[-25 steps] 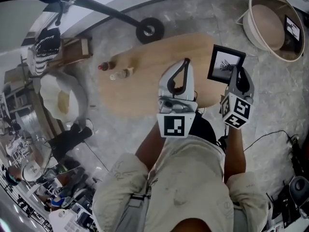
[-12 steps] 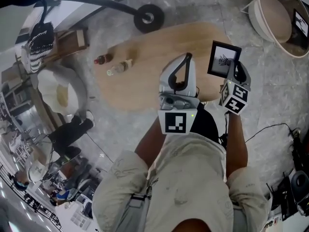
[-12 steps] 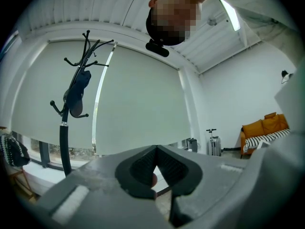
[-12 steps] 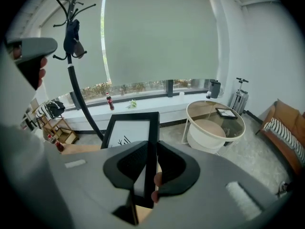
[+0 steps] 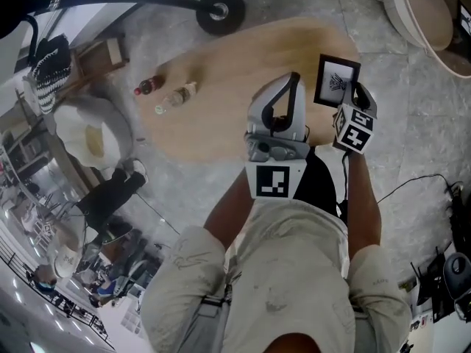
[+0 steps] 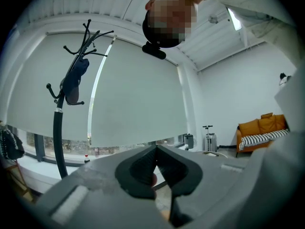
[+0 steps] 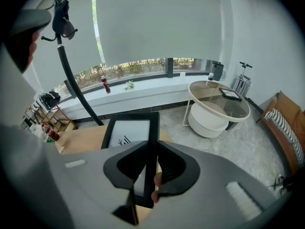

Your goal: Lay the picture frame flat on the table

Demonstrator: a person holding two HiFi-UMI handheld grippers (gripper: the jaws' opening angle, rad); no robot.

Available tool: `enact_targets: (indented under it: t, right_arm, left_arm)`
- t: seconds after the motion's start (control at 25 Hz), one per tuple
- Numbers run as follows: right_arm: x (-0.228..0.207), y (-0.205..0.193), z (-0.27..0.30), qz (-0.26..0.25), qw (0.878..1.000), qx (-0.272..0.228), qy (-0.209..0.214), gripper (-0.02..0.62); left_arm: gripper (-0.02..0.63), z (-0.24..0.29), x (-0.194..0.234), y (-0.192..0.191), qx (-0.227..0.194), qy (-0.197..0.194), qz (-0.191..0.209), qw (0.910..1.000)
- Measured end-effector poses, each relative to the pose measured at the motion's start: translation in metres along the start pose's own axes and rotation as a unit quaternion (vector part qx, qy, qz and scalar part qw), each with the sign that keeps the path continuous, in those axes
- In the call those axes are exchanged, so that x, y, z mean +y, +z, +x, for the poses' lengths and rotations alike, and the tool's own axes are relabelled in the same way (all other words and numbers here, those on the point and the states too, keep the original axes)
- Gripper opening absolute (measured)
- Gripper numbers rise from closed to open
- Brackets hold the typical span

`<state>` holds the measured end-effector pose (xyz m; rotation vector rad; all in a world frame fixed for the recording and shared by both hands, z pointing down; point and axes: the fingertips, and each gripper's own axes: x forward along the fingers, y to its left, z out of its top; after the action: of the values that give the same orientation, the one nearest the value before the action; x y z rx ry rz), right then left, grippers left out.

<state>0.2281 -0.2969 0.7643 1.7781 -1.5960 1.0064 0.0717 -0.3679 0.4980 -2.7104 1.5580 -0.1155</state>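
Observation:
A black picture frame (image 5: 337, 81) with a white print stands on edge over the right end of the oval wooden table (image 5: 221, 116). My right gripper (image 5: 358, 95) is shut on its near right edge. In the right gripper view the frame (image 7: 128, 132) runs up between the pads, and its lower part is hidden by the jaws of the right gripper (image 7: 151, 149). My left gripper (image 5: 293, 81) hovers over the table's near edge, just left of the frame, shut and holding nothing. In its own view the left gripper (image 6: 155, 149) points at a window blind.
Two small bottles (image 5: 163, 93) lie on the table's far left part. A coat stand base (image 5: 219, 9) sits beyond the table. A round white side table (image 5: 430, 17) is at the far right. A white seat (image 5: 92, 134) and a cable (image 5: 412, 190) are on the floor.
The frame and my right gripper have drifted slightly left and farther out over the table's right end, still gripped. The head view has tilted. The left gripper has kept its place.

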Motion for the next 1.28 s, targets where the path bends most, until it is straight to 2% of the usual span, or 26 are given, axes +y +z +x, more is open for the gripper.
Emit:
enact_targets:
  t: [0.72,1.28]
  right_arm:
    - [-0.001,-0.095,0.086,0.008,0.994,0.111,-0.010,0.069]
    - [0.001,-0.118,0.110,0.009,0.990,0.137,-0.014,0.067]
  left_arm:
    - [0.005,0.009,0.008,-0.067,0.032,-0.011,-0.011,0.9994]
    - [0.005,0.014,0.017,-0.085,0.042,-0.011,-0.013,0.9990]
